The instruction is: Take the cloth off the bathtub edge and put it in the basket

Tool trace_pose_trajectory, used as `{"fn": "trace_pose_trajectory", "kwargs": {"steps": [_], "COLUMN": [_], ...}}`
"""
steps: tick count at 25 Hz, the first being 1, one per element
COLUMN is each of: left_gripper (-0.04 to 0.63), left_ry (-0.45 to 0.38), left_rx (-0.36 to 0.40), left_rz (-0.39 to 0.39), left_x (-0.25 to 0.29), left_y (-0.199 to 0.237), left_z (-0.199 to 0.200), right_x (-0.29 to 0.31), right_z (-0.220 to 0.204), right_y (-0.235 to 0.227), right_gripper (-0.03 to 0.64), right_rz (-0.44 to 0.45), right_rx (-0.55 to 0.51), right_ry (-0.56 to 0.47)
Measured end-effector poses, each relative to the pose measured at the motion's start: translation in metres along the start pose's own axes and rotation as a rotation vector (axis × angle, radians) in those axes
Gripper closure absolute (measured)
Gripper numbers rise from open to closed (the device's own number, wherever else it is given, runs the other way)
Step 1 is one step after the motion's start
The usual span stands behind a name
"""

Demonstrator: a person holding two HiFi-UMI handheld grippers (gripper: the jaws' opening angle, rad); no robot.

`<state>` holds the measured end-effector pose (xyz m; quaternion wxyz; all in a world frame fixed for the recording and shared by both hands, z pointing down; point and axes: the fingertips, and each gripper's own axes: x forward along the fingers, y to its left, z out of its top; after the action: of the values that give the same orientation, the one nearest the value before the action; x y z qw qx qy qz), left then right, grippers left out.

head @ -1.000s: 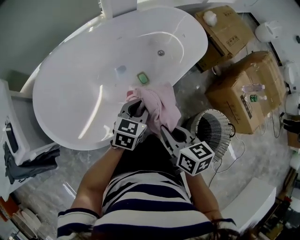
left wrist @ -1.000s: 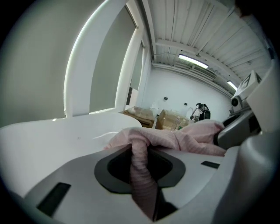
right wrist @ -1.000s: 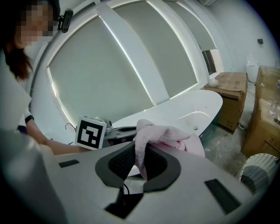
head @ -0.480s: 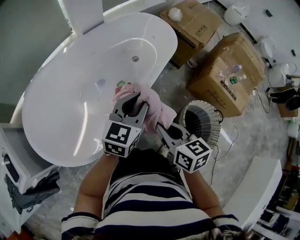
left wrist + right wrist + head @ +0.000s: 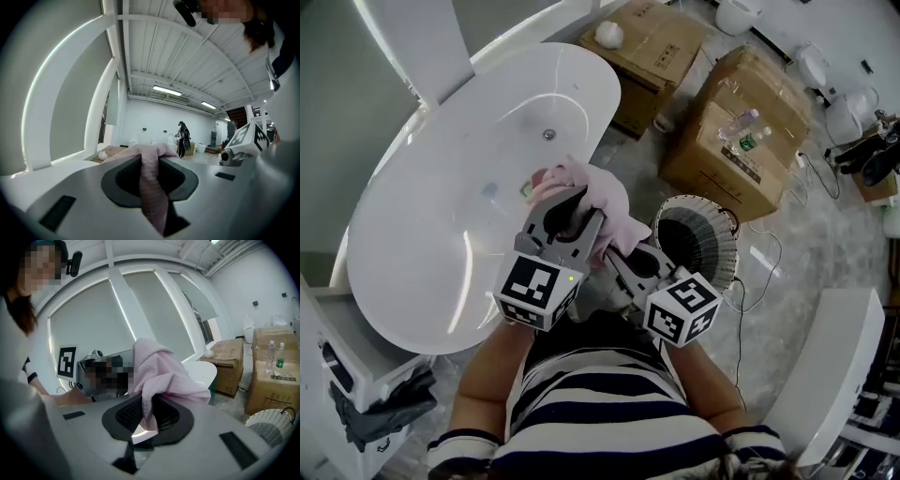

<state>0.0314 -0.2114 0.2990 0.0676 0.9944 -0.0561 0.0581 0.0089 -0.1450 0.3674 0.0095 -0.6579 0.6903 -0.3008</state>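
Observation:
The pink cloth hangs bunched in the air between both grippers, clear of the white bathtub. My left gripper is shut on one fold of the pink cloth, which runs down between its jaws. My right gripper is shut on another fold of the pink cloth. The round white wire basket stands on the floor just right of the grippers and shows low at the right as the basket in the right gripper view.
Cardboard boxes with bottles on top stand behind the basket, another box beside the tub's end. A white shelf unit is at the right. A person stands far off in the hall.
Both grippers have lifted the cloth up off the tub edge and carried it toward the basket; the left gripper rose more. The head view has swung, shifting the tub leftward.

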Motion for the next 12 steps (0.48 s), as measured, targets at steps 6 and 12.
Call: {"fn": "trace_pose_trajectory", "kwargs": {"steps": [6, 12], "left_gripper": [0.503, 0.503], "left_ry": [-0.022, -0.044], "left_rx": [0.048, 0.085], "left_rz": [-0.048, -0.149], "left_x": [0.033, 0.075], "left_y": [-0.036, -0.088], "left_z": [0.030, 0.057], "right_x": [-0.029, -0.073], "right_z": [0.028, 0.055], "right_y": [-0.021, -0.053], "right_gripper": [0.555, 0.555], "right_rz": [-0.019, -0.065], "right_rx": [-0.007, -0.011], "right_ry": [-0.099, -0.191]}}
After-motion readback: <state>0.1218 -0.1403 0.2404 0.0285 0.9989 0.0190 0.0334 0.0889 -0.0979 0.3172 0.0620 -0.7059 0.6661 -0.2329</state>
